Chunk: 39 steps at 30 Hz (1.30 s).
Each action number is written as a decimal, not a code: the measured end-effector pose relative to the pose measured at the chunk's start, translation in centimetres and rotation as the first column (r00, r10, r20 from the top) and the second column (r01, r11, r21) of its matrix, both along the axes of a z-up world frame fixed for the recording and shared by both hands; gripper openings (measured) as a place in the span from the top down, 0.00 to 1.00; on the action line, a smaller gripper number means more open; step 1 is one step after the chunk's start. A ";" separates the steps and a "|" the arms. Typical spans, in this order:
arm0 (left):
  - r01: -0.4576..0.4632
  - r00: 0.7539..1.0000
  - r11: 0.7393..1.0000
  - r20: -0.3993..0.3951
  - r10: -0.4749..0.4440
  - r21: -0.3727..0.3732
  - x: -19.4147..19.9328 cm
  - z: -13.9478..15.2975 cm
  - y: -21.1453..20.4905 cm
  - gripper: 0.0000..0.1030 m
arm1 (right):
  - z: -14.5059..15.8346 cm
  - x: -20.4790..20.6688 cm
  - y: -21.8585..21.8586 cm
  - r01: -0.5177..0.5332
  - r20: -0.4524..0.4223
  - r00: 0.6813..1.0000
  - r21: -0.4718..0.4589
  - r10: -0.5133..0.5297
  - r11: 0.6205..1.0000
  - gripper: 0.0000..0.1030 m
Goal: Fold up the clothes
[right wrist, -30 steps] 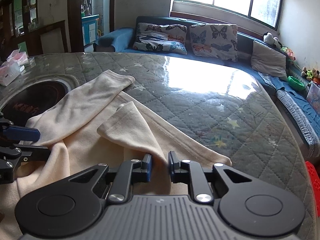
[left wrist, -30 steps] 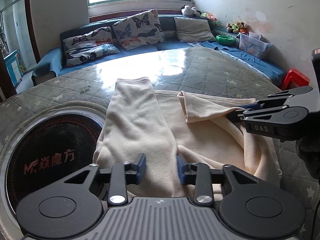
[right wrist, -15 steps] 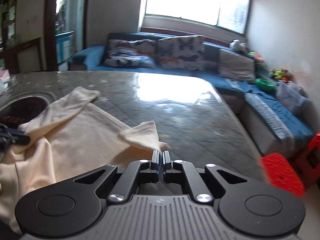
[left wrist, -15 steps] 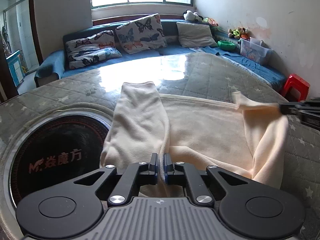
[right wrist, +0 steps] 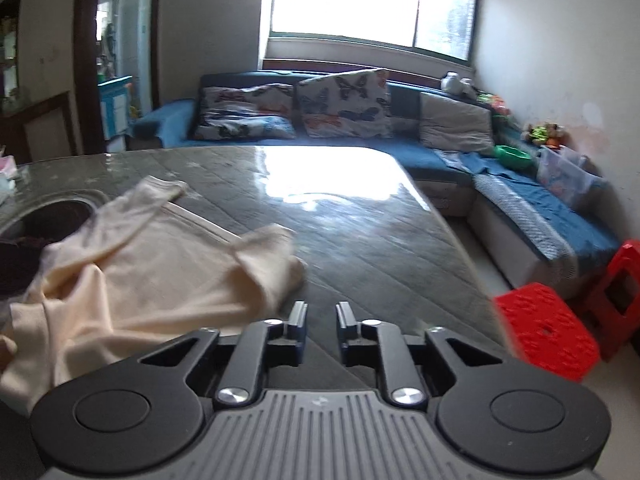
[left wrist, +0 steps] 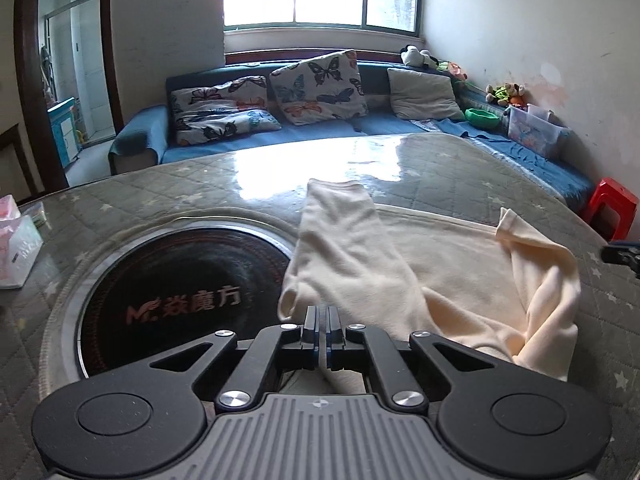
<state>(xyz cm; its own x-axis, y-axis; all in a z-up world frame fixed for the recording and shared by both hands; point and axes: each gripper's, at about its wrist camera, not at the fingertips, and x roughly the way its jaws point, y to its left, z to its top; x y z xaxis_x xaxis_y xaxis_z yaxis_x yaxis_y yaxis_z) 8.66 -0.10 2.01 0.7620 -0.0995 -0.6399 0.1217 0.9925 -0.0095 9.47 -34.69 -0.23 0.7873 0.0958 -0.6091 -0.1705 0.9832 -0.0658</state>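
Both differ: left hand-held gripper [left wrist: 323, 330] pinches the cream garment [left wrist: 448, 280]; right hand-held gripper [right wrist: 321, 322] gapes empty, blurred.

The cream garment [left wrist: 452, 276] is soft, matt cloth with a faintly fuzzy nap. The desk [left wrist: 460, 164] carries quilted grey-green fabric with star print under a glossy clear cover that mirrors the window. Set in it, the round cooktop [left wrist: 180, 280] is smooth, shiny black glass inside a dull metal ring. The left tool [left wrist: 323, 330] is matt black plastic with bright metal screws and a ribbed grey housing; the red stool [right wrist: 546, 330] is perforated plastic.
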 end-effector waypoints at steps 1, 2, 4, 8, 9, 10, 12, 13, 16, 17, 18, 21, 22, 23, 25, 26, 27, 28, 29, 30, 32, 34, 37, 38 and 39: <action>0.000 1.000 1.000 -0.001 0.000 0.002 0.1 0.0 0.0 0.95 | -0.1 0.5 0.5 -0.013 -0.002 1.000 0.006 0.013 1.000 0.79; 0.001 1.000 1.000 -0.002 -0.001 0.004 0.2 0.1 -0.1 0.95 | -0.4 1.4 1.4 -0.029 -0.008 1.000 0.013 0.029 0.999 0.76; 0.005 1.000 1.000 -0.010 -0.005 0.005 0.7 0.1 -0.4 0.94 | -0.7 2.6 2.5 -0.046 -0.015 0.999 0.003 0.046 0.999 0.70; 0.017 1.000 1.000 -0.023 -0.017 0.009 2.0 0.0 -1.3 0.90 | -2.2 4.7 5.0 -0.097 -0.042 0.995 -0.058 0.094 0.994 0.67; 0.019 0.999 1.000 -0.028 -0.019 0.014 2.4 0.0 -1.6 0.85 | -2.6 5.0 5.3 -0.100 -0.050 0.994 -0.075 0.096 0.992 0.67; 0.023 0.999 1.000 -0.034 -0.022 0.018 2.9 -0.1 -1.9 0.79 | -2.9 5.4 5.6 -0.102 -0.058 0.994 -0.092 0.097 0.990 0.69; 0.030 0.999 0.999 -0.043 -0.029 0.029 3.8 -0.2 -2.6 0.68 | -3.5 5.6 5.6 -0.097 -0.067 0.994 -0.113 0.090 0.989 0.73; 0.033 0.998 0.999 -0.046 -0.031 0.037 4.2 -0.3 -3.0 0.65 | -3.8 5.8 5.6 -0.094 -0.071 0.994 -0.124 0.085 0.988 0.86; 0.050 0.997 0.997 -0.059 -0.047 0.052 5.5 -0.4 -4.1 0.65 | -3.6 5.3 4.8 -0.074 -0.051 0.996 -0.123 0.069 0.990 0.95; 0.058 0.997 0.997 -0.061 -0.054 0.055 5.9 -0.4 -4.4 0.65 | -3.3 4.8 4.4 -0.063 -0.038 0.998 -0.118 0.059 0.991 0.95; 0.065 0.996 0.996 -0.063 -0.061 0.058 6.4 -0.4 -4.8 0.65 | -3.0 4.3 3.9 -0.051 -0.024 0.999 -0.113 0.048 0.992 0.96; 0.063 0.996 0.997 -0.063 -0.059 0.054 8.1 -0.5 -5.6 0.65 | -1.9 2.2 1.7 -0.004 0.009 1.000 -0.095 0.005 0.996 0.96; 0.060 0.996 0.997 -0.063 -0.057 0.052 8.8 -0.5 -5.8 0.65 | -1.6 1.4 1.1 0.014 0.015 1.000 -0.091 -0.013 0.996 0.96; 0.058 0.997 0.997 -0.062 -0.055 0.050 9.4 -0.5 -6.1 0.65 | -1.5 0.6 0.4 0.037 0.017 0.999 -0.086 -0.036 0.996 0.96; 0.052 0.997 0.998 -0.063 -0.049 0.044 10.7 -0.6 -6.6 0.65 | -1.5 -0.8 -0.8 0.082 0.018 0.997 -0.081 -0.081 0.993 0.96; 0.045 0.997 0.998 -0.064 -0.042 0.039 11.4 -0.8 -6.8 0.65 | -1.5 -1.5 -1.3 0.103 0.018 0.995 -0.080 -0.102 0.991 0.96; 0.042 0.997 0.998 -0.065 -0.040 0.037 12.1 -0.9 -7.1 0.65 | -1.7 -2.5 -2.1 0.140 0.007 0.990 -0.077 -0.140 0.987 0.96; 0.044 0.997 0.998 -0.065 -0.041 0.036 12.7 -1.1 -7.4 0.65 | -1.9 -2.9 -2.5 0.157 0.001 0.988 -0.069 -0.157 0.985 0.96; 0.044 0.997 0.998 -0.066 -0.041 0.038 13.3 -1.3 -7.7 0.65 | -2.1 -3.5 -3.1 0.176 -0.013 0.984 -0.059 -0.177 0.983 0.96; 0.040 0.997 0.998 -0.070 -0.037 0.041 14.0 -1.5 -7.9 0.65 | -2.3 -4.1 -3.7 0.195 -0.027 0.980 -0.049 -0.196 0.980 0.96; 0.024 0.996 0.999 -0.083 -0.021 0.040 15.4 -2.1 -8.3 0.65 | -3.2 -5.1 -4.6 0.228 -0.055 0.972 -0.036 -0.230 0.973 0.95; 0.006 0.995 0.999 -0.097 -0.003 0.032 16.7 -2.8 -8.5 0.65 | -3.7 -5.6 -5.2 0.249 -0.071 0.966 -0.025 -0.250 0.968 0.94; -0.005 0.995 1.000 -0.102 0.008 0.030 17.9 -3.5 -8.5 0.65 | -4.0 -6.1 -6.0 0.273 -0.082 0.958 -0.014 -0.273 0.962 0.92; -0.004 0.995 0.999 -0.099 0.007 0.035 18.1 -3.8 -8.6 0.65 | -4.1 -6.1 -6.2 0.278 -0.084 0.957 -0.012 -0.278 0.961 0.91; -0.003 0.995 0.999 -0.096 0.007 0.040 18.4 -4.0 -8.6 0.66 | -4.1 -6.1 -6.4 0.283 -0.084 0.955 -0.013 -0.283 0.959 0.90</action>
